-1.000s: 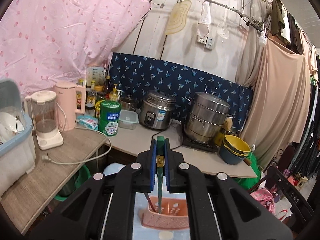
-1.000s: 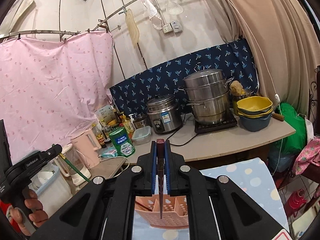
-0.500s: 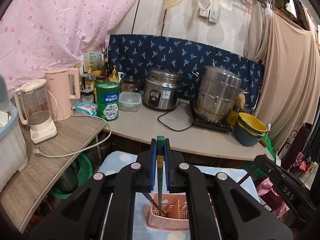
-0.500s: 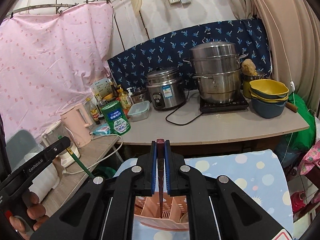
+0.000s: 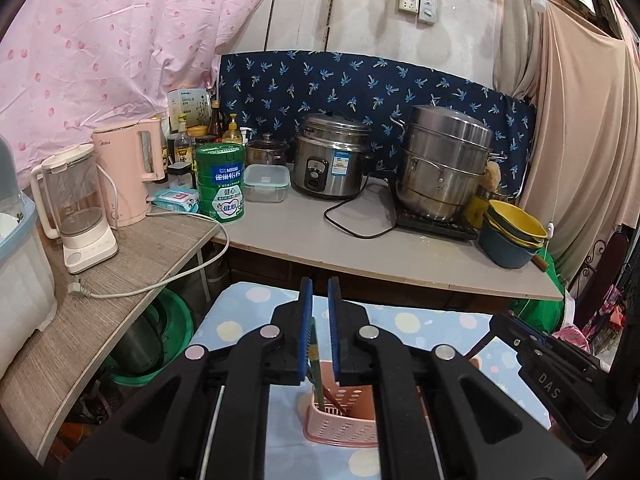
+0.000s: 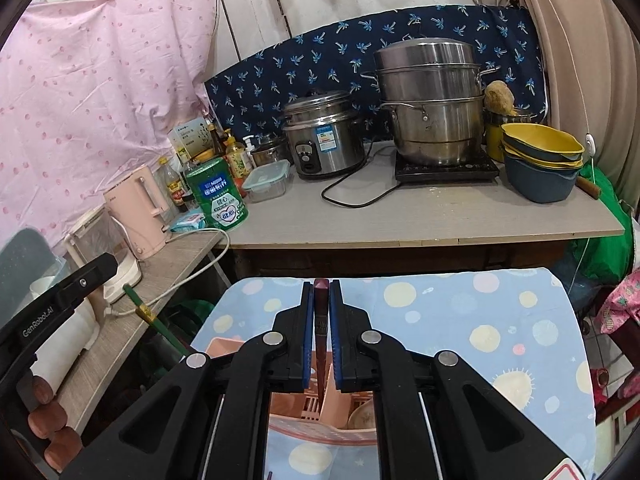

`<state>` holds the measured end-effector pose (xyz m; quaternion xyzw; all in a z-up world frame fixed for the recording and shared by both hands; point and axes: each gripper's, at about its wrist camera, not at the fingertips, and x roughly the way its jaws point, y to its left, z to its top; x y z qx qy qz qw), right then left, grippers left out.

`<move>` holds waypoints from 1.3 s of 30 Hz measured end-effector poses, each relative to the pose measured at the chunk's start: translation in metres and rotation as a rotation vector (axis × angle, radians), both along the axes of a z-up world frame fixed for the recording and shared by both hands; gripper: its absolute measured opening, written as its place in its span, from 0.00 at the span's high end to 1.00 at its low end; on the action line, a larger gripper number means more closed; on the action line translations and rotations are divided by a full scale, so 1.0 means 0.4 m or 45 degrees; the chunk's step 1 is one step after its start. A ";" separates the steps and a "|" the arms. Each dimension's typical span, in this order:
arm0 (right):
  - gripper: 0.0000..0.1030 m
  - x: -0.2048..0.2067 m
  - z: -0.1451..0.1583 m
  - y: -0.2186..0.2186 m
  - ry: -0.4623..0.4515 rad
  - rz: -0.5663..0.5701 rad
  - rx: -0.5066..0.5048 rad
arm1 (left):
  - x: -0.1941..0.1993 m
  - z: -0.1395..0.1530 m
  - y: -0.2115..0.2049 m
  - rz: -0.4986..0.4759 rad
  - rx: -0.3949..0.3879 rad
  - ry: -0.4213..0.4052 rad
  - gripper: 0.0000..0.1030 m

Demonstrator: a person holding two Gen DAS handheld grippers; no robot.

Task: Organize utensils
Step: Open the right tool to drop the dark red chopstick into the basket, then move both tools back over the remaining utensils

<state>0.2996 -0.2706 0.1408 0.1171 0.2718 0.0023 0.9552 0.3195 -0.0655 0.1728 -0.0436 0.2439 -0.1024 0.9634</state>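
A pink slotted utensil holder (image 5: pixel 340 426) stands on the spotted blue cloth; it also shows in the right wrist view (image 6: pixel 316 404). My left gripper (image 5: pixel 320 292) is open above it, and a green chopstick (image 5: pixel 314 360) leans free in the holder between the jaws. The green chopstick also shows in the right wrist view (image 6: pixel 154 320), sticking out past the left gripper. My right gripper (image 6: pixel 321 292) is shut on a dark red chopstick (image 6: pixel 321 328), whose lower end hangs over the holder.
Behind the cloth-covered table (image 6: pixel 480 320) runs a counter (image 5: pixel 320 240) with a rice cooker (image 5: pixel 332 156), steamer pot (image 5: pixel 444 160), stacked bowls (image 5: pixel 512 236), green tin (image 5: pixel 220 182), pink kettle (image 5: pixel 128 176) and blender (image 5: pixel 76 208). A white cord (image 5: pixel 160 280) hangs off the side shelf.
My left gripper has opened and let go of the green chopstick, which now rests in the holder. Both grippers have come lower toward the holder. The right gripper still holds the red chopstick.
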 end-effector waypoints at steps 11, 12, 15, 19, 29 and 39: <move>0.53 -0.069 0.043 0.009 -0.066 0.001 -0.028 | -0.058 0.011 -0.004 0.068 0.050 -0.037 0.45; 0.52 -0.077 0.047 0.010 -0.070 0.004 -0.028 | -0.067 0.012 -0.002 0.065 0.050 -0.036 0.45; 0.51 -0.103 0.057 0.022 -0.067 0.021 -0.037 | -0.086 0.014 0.002 0.070 0.061 -0.028 0.45; 0.50 -0.148 0.062 0.042 -0.061 0.052 -0.042 | -0.124 0.012 0.010 0.085 0.085 -0.018 0.41; 0.50 -0.314 0.010 0.106 0.013 0.130 -0.063 | -0.254 -0.028 0.055 0.091 0.115 0.036 0.40; 0.50 -0.470 -0.083 0.144 0.084 0.119 -0.103 | -0.384 -0.113 0.082 0.069 0.143 0.130 0.40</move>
